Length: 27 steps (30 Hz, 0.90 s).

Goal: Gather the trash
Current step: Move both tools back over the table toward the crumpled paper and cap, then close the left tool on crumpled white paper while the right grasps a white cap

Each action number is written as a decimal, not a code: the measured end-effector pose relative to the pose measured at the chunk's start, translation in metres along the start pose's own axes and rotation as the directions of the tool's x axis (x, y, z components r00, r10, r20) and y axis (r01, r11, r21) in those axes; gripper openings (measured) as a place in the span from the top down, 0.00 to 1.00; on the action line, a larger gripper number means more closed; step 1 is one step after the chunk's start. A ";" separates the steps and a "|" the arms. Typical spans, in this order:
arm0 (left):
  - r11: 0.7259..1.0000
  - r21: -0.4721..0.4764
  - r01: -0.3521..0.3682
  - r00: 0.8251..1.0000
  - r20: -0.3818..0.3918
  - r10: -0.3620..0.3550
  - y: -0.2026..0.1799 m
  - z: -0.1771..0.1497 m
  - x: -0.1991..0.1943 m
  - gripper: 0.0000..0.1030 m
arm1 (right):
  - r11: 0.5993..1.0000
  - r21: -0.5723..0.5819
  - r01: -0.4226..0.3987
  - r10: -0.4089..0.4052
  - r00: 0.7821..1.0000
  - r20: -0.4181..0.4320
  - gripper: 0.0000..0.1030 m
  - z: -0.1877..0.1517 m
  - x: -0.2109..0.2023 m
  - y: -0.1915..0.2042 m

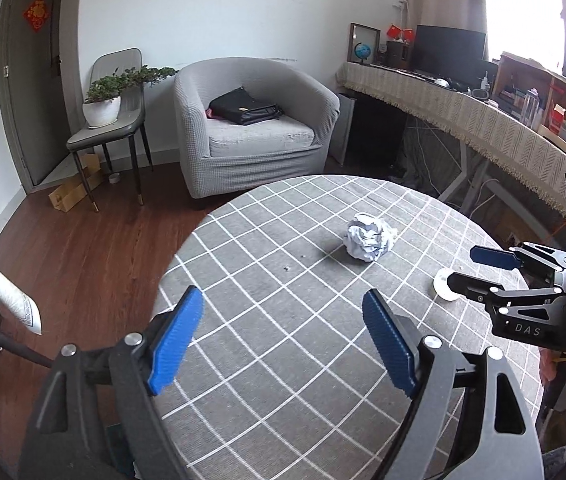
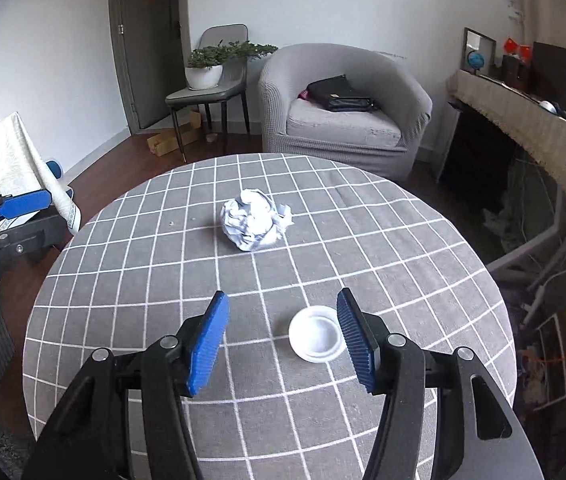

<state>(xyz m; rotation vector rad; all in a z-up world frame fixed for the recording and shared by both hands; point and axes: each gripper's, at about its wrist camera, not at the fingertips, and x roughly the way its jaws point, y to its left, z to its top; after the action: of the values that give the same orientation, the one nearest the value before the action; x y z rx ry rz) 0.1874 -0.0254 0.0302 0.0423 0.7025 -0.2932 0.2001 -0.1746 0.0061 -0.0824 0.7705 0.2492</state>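
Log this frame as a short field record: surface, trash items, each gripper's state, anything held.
surface: round table with grey checked cloth
trash 1: crumpled paper ball, near the table's middle
trash 2: white lid, lying flat, beside the right gripper's right finger
left gripper: open, holds nothing
right gripper: open, holds nothing, lid not between the fingers' pads
collected so far: nothing visibly picked up
bin: none in view

Home living room: armchair (image 2: pixel 343 108), potted plant (image 2: pixel 211 64).
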 end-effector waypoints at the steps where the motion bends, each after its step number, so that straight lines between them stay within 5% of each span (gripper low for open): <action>1: 1.000 0.001 0.008 1.000 -0.005 -0.008 -0.006 0.001 0.004 0.16 | 1.000 0.003 0.004 -0.004 1.000 -0.009 0.45 -0.004 0.002 -0.005; 13: 0.995 0.098 0.035 0.998 -0.054 -0.030 -0.064 0.013 0.052 0.15 | 1.000 0.023 -0.020 0.022 0.997 -0.080 0.51 -0.009 0.025 -0.020; 19: 0.995 0.090 0.048 0.997 -0.072 -0.042 -0.065 0.023 0.073 0.15 | 0.999 0.021 -0.027 0.029 0.993 -0.115 0.61 -0.011 0.034 -0.021; 27: 0.993 0.102 0.056 0.995 -0.089 -0.047 -0.068 0.035 0.098 0.15 | 0.996 0.060 -0.067 0.073 0.993 -0.096 0.61 -0.013 0.028 -0.030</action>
<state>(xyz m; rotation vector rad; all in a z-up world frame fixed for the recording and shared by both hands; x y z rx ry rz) 0.2616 -0.1206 -0.0023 0.1371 0.7747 -0.3792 0.2183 -0.1999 -0.0234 -0.0143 0.8783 0.2913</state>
